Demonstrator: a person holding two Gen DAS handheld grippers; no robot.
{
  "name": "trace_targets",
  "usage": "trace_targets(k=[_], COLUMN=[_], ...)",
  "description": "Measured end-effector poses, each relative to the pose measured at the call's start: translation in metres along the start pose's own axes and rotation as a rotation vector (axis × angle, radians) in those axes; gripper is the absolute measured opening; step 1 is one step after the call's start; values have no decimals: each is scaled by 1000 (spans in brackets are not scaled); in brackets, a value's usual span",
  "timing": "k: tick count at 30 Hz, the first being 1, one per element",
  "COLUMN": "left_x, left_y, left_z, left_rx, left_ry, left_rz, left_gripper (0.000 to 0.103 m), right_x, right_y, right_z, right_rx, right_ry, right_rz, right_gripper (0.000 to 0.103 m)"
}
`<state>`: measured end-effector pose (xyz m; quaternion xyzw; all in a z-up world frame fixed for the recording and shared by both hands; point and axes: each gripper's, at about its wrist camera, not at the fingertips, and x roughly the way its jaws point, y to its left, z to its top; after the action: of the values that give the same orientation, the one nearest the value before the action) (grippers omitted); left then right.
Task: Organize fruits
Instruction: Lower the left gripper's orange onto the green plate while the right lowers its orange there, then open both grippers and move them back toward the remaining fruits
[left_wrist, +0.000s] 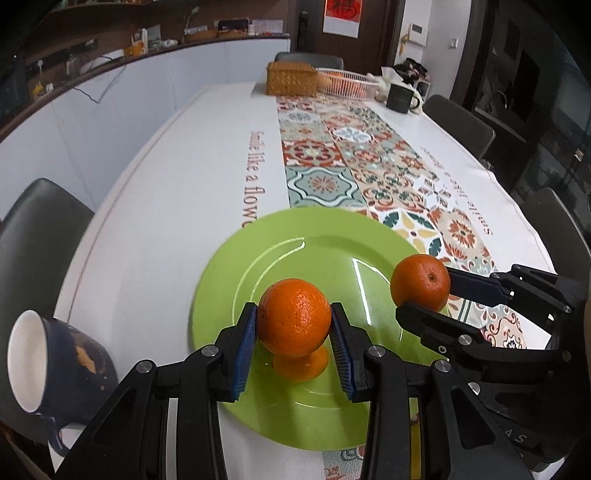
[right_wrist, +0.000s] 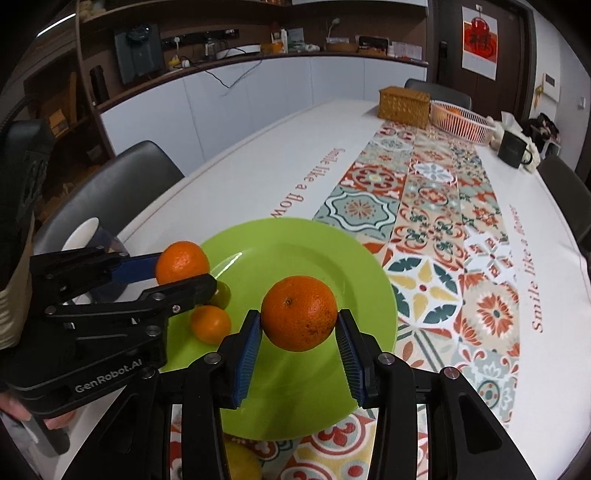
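Observation:
My left gripper (left_wrist: 293, 309) is shut on an orange (left_wrist: 293, 321), its blue pads pressing both sides, just above the near part of a glossy green plate (left_wrist: 314, 236). An orange patch that looks like the fruit's reflection lies on the plate beneath it. My right gripper (right_wrist: 298, 315) is shut on a second orange (right_wrist: 299, 312) over the plate (right_wrist: 295, 243). In the left wrist view that gripper (left_wrist: 428, 295) comes in from the right, its orange (left_wrist: 421, 282) at the plate's right rim. The right wrist view shows the left gripper (right_wrist: 184, 275) with its orange (right_wrist: 182, 261) at the plate's left side.
A dark blue mug (left_wrist: 55, 354) stands left of the plate, near the table edge. At the table's far end are a wicker box (left_wrist: 291, 79), a white wire basket (left_wrist: 347, 83) holding oranges and a dark mug (left_wrist: 400, 98). A patterned runner (right_wrist: 436, 206) crosses the table. Dark chairs surround it.

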<state>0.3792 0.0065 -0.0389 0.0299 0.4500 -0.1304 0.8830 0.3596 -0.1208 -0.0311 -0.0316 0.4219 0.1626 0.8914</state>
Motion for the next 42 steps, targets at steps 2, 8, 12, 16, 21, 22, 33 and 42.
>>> trace_targets(k=[2,8,12,16,21,22,33,42], left_x=[1,-22,-49,-82,-124,-131,-183,-183], left_y=[-1,-3,-11,-21,-36,-39,-72,-94], left_z=[-1,-7,-17,-30,-47,-50,-91,-118], left_rx=[5,14,15,2,3,-2,44,67], left_ry=[2,-50,-96,-153,-222,-233,-303,-268], left_rz=[-2,37,67,98,121,122,151,139], left_gripper=[45,59,60,64,72,74,83,86], right_x=[2,-12,-38,-67,-110,-117,-176,-188], right_y=[-1,-5,-8,-7,0,0,5,1], right_z=[-1,-6,-14,-23,-38,-41,-77,-108], right_rx=[7,14,33,27,14,12,-2,-21], right_ry=[6,-22,-76,-140,-210,-221,-305,-275], right_rz=[0,-26,-54,-75,-63,-59,-64,-70], right_gripper=[42,55,59,62,63,63,65,65])
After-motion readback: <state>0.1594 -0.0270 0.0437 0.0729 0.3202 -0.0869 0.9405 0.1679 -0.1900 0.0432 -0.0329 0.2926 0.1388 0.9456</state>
